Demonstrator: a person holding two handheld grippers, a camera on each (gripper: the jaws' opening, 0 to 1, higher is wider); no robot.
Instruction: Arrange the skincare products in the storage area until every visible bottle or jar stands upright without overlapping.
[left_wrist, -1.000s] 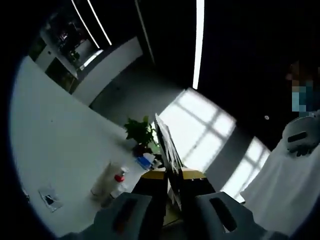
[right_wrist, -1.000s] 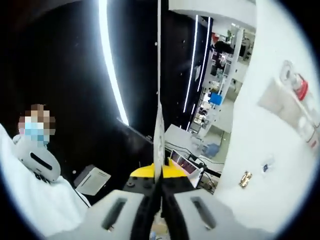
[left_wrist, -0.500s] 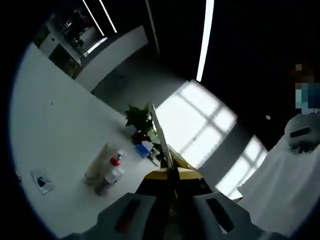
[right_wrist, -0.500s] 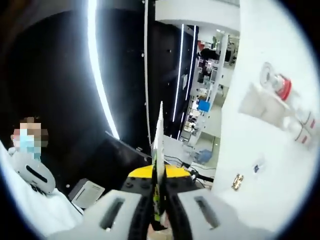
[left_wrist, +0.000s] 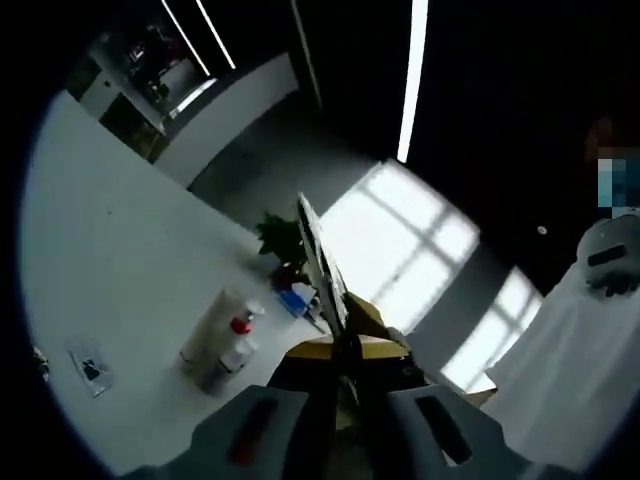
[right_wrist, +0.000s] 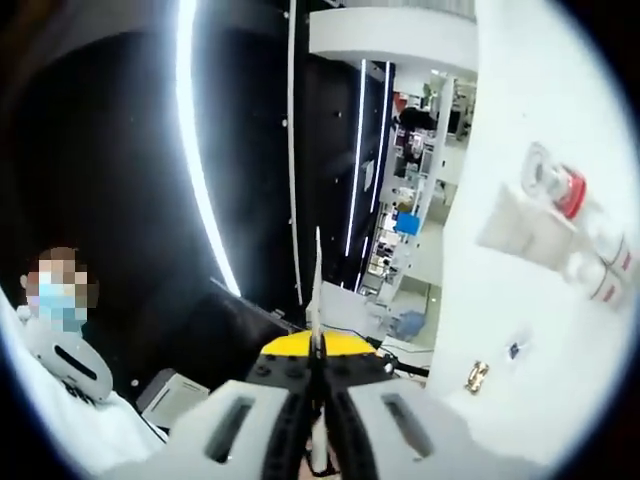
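Worktop: the broad white worktop (left_wrist: 120, 290) runs tilted through both views, since both hands are rolled; its far edge meets a dark room lit by long ceiling strips.

Person: a figure in white clothing (left_wrist: 580, 370) stands beside the grippers, well apart from the products.

Card: a thin flat card with a printed face (left_wrist: 322, 265) is seen edge-on, rising from between the fingers; in the right gripper view it reads as a pale sliver (right_wrist: 316, 290).

Left gripper (left_wrist: 345, 370): fingers closed to a narrow slit, pinching one edge of the card.

Right gripper (right_wrist: 318, 400): fingers likewise closed on the card, the two sides all but touching.

Products: a white squeeze tube (left_wrist: 210, 325) lies flat on the worktop, touching a clear bottle with a red cap (left_wrist: 232, 345), also on its side; the same pair shows in the right gripper view (right_wrist: 525, 230) (right_wrist: 580, 225). Neither stands upright yet.

Background: a green potted plant (left_wrist: 283, 240) sits near the worktop's far edge, by a small blue object.

Step in hand (judgement): the card probably needs setting down clear of the products, releasing one gripper at a time, before tube and bottle are raised separately.
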